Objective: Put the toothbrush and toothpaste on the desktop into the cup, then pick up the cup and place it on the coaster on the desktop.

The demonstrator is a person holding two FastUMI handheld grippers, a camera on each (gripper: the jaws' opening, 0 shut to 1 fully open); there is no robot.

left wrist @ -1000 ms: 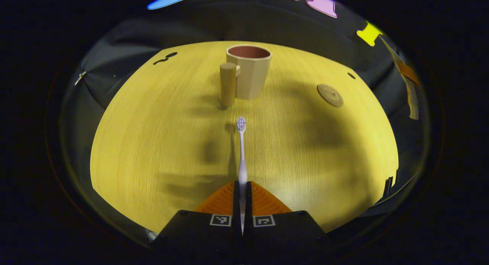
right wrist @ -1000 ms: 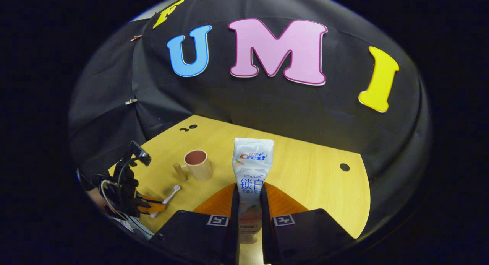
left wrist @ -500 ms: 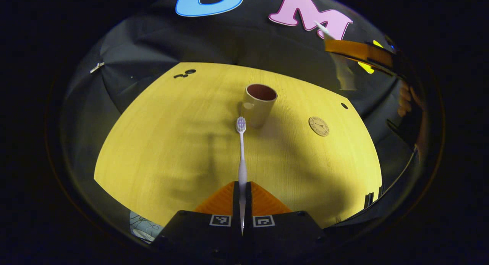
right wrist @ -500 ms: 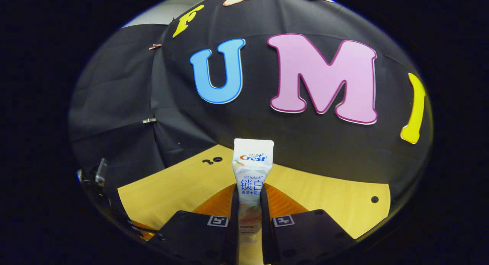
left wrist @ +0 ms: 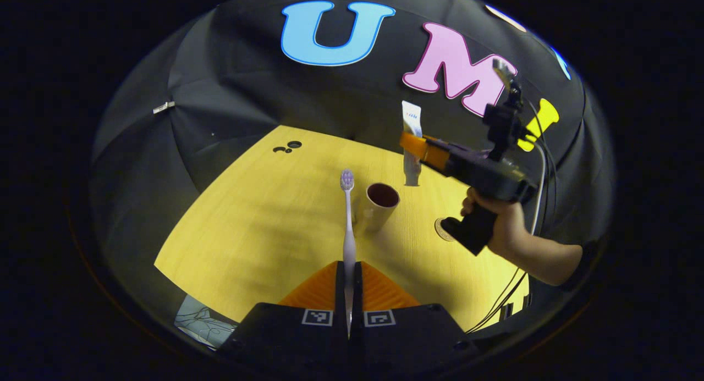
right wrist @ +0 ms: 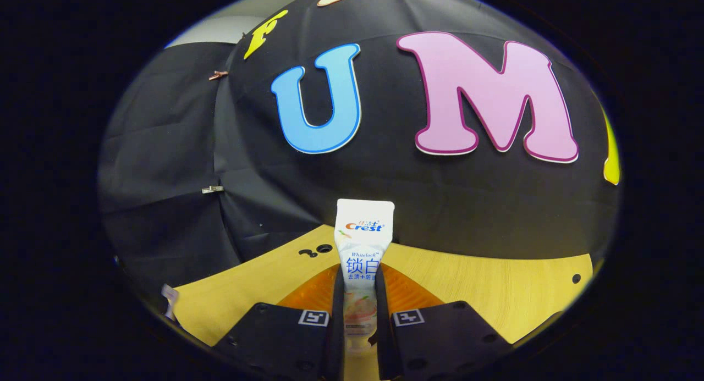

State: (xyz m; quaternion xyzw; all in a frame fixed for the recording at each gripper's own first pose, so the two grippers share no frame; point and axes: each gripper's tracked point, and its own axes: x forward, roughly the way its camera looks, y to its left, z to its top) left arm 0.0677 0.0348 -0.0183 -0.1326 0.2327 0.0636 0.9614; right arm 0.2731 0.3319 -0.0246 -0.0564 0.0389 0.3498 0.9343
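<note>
Cup [left wrist: 378, 204] now farther off, tongs [left wrist: 348, 274] — slim toothbrush [left wrist: 347, 221]

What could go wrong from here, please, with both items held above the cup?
The toothbrush is pinched at its handle end, so its long free length may pivot or miss the narrow cup. The right gripper holds the toothpaste close above that cup, so both tools could collide or tip it.

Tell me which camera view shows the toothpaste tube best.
The right gripper view: the toothpaste tube stands close and large between the right gripper fingers, clamped on both sides. The left gripper view shows it small and farther off, held above the table beyond the cup.
</note>
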